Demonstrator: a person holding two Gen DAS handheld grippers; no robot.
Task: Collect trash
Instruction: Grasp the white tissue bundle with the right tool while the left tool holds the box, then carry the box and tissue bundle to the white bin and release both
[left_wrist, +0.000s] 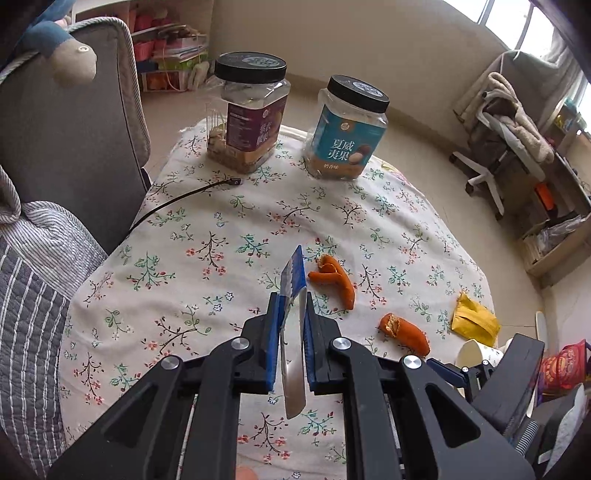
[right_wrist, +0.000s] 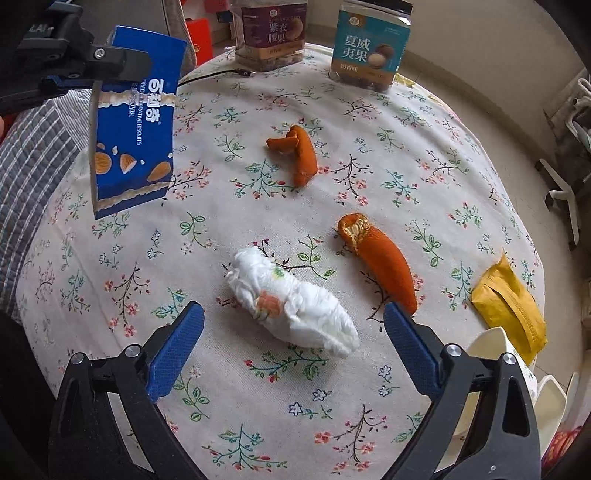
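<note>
- The left gripper (left_wrist: 291, 314) was clamped tight on a flattened blue biscuit box (right_wrist: 135, 125), gripped at one end. The box hung clear above the floral tablecloth (right_wrist: 229, 387), to the left of the crumpled white tissue (right_wrist: 291, 302).
- The right gripper (right_wrist: 293, 350) stood wide, its blue pads (right_wrist: 173, 354) on either side of the tissue's near end without touching it. Nothing was held.
- The crumpled white tissue lay on the cloth and served as the reference point for what follows.
- A curled piece of orange peel (right_wrist: 380, 258) lay just right of the tissue, touching nothing else.
- A second, forked piece of orange peel (right_wrist: 299, 155) lay well beyond the tissue, towards the far edge of the table.
- A yellow packet (right_wrist: 509, 306) lay further right of the tissue, past the nearer peel, at the table's edge.
- A white bin (right_wrist: 491, 343) stood off the table edge to the right of the tissue, just beside the yellow packet; only its rim was seen.
- Two black-lidded snack jars, one purple-labelled (left_wrist: 251, 114) and one teal-labelled (left_wrist: 347, 129), stood upright at the far edge, well apart from the tissue.
- A black cable (left_wrist: 184, 197) lay on the cloth near the purple-labelled jar.
</note>
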